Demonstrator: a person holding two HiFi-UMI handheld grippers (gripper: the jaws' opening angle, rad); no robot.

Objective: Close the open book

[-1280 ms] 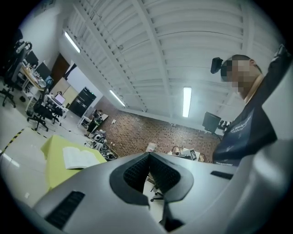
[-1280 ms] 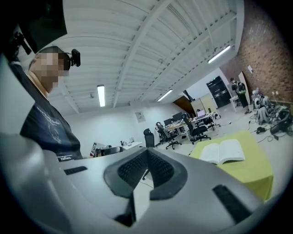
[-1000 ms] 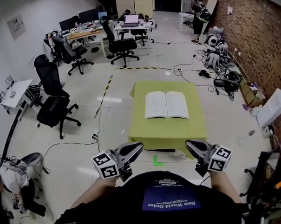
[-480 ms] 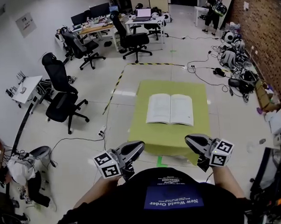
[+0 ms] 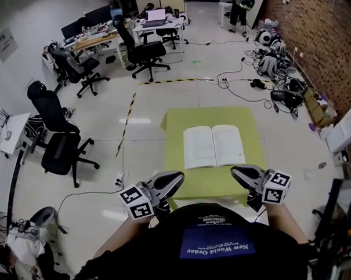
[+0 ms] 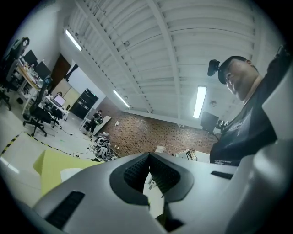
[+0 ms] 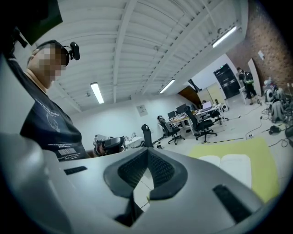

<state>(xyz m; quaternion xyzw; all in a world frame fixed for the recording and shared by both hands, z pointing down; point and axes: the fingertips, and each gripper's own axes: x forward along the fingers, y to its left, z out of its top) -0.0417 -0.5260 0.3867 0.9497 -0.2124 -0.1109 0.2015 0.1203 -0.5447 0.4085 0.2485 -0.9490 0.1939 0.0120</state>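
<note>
Left gripper (image 5: 178, 177), right gripper (image 5: 235, 172): jaws of both closed together, nothing held; open book (image 5: 213, 145) flat on green table (image 5: 176, 124), ahead, untouched; spine runs away from the person, midway between both; neither clearly nearer.

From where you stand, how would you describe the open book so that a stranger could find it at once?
Left of the brick wall, in the middle of the pale floor, stands a table with a yellow-green cover. The open book lies flat at its centre, white pages up. It is the only thing on that table.
</note>
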